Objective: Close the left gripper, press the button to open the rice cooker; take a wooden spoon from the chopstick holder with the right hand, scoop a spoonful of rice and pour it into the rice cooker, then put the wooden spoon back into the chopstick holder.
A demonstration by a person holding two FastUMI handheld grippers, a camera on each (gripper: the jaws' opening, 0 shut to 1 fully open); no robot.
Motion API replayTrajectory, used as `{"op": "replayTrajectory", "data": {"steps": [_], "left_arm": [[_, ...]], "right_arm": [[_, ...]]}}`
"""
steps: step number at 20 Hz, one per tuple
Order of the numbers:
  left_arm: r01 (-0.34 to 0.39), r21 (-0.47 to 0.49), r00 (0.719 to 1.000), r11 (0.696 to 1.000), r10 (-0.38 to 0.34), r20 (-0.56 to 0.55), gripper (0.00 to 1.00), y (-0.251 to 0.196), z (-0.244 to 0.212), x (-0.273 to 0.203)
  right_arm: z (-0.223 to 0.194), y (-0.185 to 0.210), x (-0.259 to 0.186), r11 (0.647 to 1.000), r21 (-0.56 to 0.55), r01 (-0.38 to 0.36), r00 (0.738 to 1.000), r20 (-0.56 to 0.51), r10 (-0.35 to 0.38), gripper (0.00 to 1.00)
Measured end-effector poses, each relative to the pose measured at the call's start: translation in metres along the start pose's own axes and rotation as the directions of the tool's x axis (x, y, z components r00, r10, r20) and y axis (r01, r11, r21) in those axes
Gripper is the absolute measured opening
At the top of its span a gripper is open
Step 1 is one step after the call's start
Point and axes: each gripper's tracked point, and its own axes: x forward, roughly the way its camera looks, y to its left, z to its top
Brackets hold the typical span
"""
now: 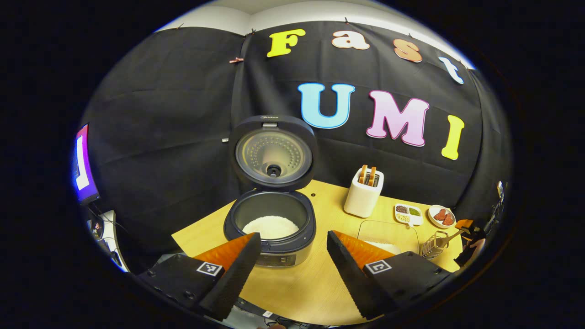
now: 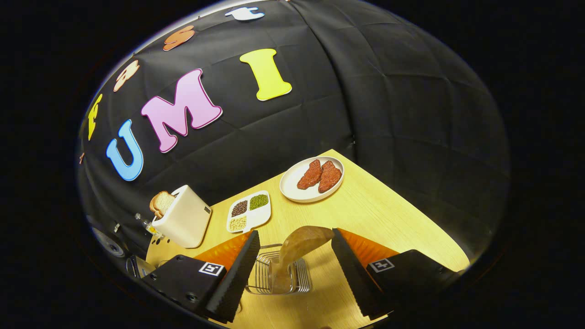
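Rice cooker [image 1: 269,228] lid up; left gripper [image 1: 292,256] spread. Right gripper [image 2: 295,260] spread astride wooden spoon [image 2: 299,249] standing in chopstick holder [image 2: 279,276], apparently untouched: squeeze next.

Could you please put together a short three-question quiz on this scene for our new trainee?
1. True or false: the rice cooker has its lid up.
2. Where is the wooden spoon standing? A) in the chopstick holder B) on the plate C) in the toaster
3. What lies on the plate?

Key
1. True; white rice shows in the pot.
2. A; the right gripper is open, its fingers either side of the spoon without touching it.
3. Two reddish pieces of meat.
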Motion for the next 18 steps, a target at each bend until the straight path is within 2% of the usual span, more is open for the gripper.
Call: {"op": "replayTrajectory", "data": {"steps": [3,5,6,8,9,10,11,12,13,18], "left_arm": [[-0.018,-0.017,1.0,1.0,0.018,-0.02,0.98,-0.002,-0.005,-0.001],[0.02,-0.037,1.0,0.999,-0.02,-0.009,0.97,-0.013,-0.003,-0.003],[0.034,-0.038,0.999,0.999,-0.034,-0.009,0.95,-0.018,-0.002,-0.002],[0.048,-0.025,0.999,0.999,-0.048,-0.022,0.95,-0.021,-0.008,0.001],[0.054,-0.017,0.998,0.998,-0.054,-0.027,0.95,-0.023,-0.01,0.001],[0.057,-0.01,0.998,0.998,-0.057,-0.03,0.95,-0.025,-0.011,0.002],[0.062,-0.005,0.997,0.998,-0.062,-0.035,0.95,-0.027,-0.012,0.003],[0.072,-0.004,0.997,0.997,-0.072,-0.04,0.96,-0.031,-0.012,0.004],[0.086,-0.003,0.995,0.996,-0.087,-0.042,0.95,-0.035,-0.013,0.004],[0.137,0.015,0.99,0.99,-0.137,-0.041,0.95,-0.042,-0.013,0.008]], "right_arm": [[-0.009,0.007,0.014,1.0,0.003,-0.011,1.0,-0.022,0.011,0.96],[-0.008,0.013,0.021,1.0,0.01,-0.023,1.0,-0.013,0.023,0.65],[-0.005,0.013,0.022,1.0,0.005,-0.017,1.0,0.001,0.017,0.62],[-0.002,0.011,0.025,1.0,0.002,-0.005,1.0,0.021,0.005,0.29],[-0.002,0.009,0.025,1.0,0.005,0.006,1.0,0.017,-0.006,0.31],[-0.002,0.014,0.008,1.0,0.023,-0.002,1.0,0.014,0.001,0.31],[-0.004,0.015,0.024,0.999,0.036,-0.012,1.0,0.008,0.012,0.24],[-0.004,0.017,0.023,0.999,0.043,-0.012,1.0,0.006,0.011,0.26],[-0.002,0.019,0.021,0.999,0.042,-0.012,1.0,0.01,0.012,0.21],[0.011,0.037,-0.003,0.999,-0.006,-0.043,0.997,0.058,0.043,0.18]]}}
